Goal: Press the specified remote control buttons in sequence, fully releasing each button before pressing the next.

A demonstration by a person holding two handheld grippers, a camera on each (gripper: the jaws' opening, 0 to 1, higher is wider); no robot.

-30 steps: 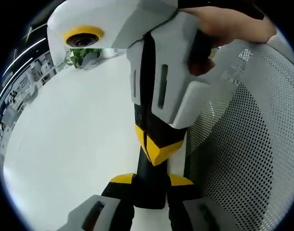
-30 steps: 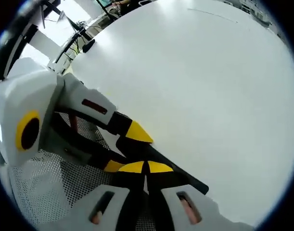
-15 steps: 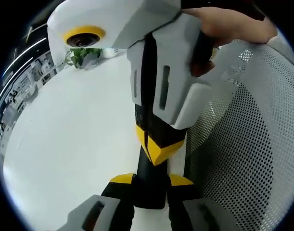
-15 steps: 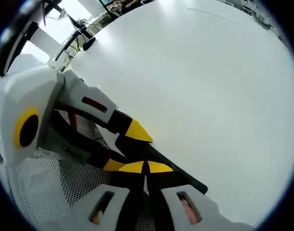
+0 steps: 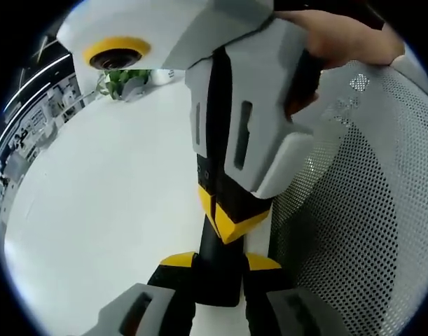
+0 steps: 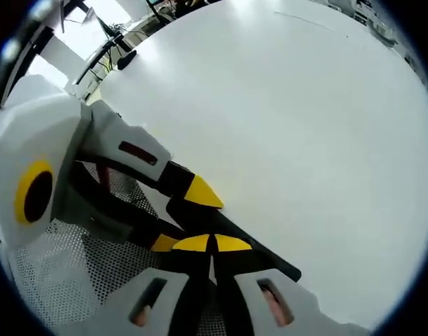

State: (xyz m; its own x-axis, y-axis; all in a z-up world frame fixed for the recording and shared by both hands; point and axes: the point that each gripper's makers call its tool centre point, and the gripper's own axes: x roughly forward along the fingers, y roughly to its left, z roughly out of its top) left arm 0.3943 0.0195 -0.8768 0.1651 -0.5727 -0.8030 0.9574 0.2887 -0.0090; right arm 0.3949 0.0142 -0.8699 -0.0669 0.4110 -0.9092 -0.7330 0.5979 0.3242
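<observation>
We hold the black remote (image 5: 221, 283) in our left tongs (image 5: 219, 262). The two yellow tips are squeezed on its sides, one on each side, so the remote is pinched tight between them. It sticks out straight ahead of the left tongs, over the white table (image 5: 94, 210). A white mesh thing (image 5: 368, 231) with lots of small holes is just beside the remote, on the right side of the left tongs.

Our right tongs (image 5: 231, 218) come down from above. Their two yellow tips are closed together with nothing between them, so they make one pointy nose. The nose sits on top of the remote, just ahead of the left tongs' tips. A hand (image 5: 340, 35) holds the right tongs at the back.

In the right gripper view, the right tongs (image 6: 212, 243) touch the remote (image 6: 266, 257), and the left tongs (image 6: 182, 217) reach in from the left and grip it.

We cannot see the buttons, because the nose covers them. We also cannot tell if a button is pushed in right now.

We think this is a pressing step. To do it well, we push straight down with the nose, gently, on one button only. The left tongs must hold firm so the remote does not tip or slide. Then we lift the nose all the way off before we go to the next button.
</observation>
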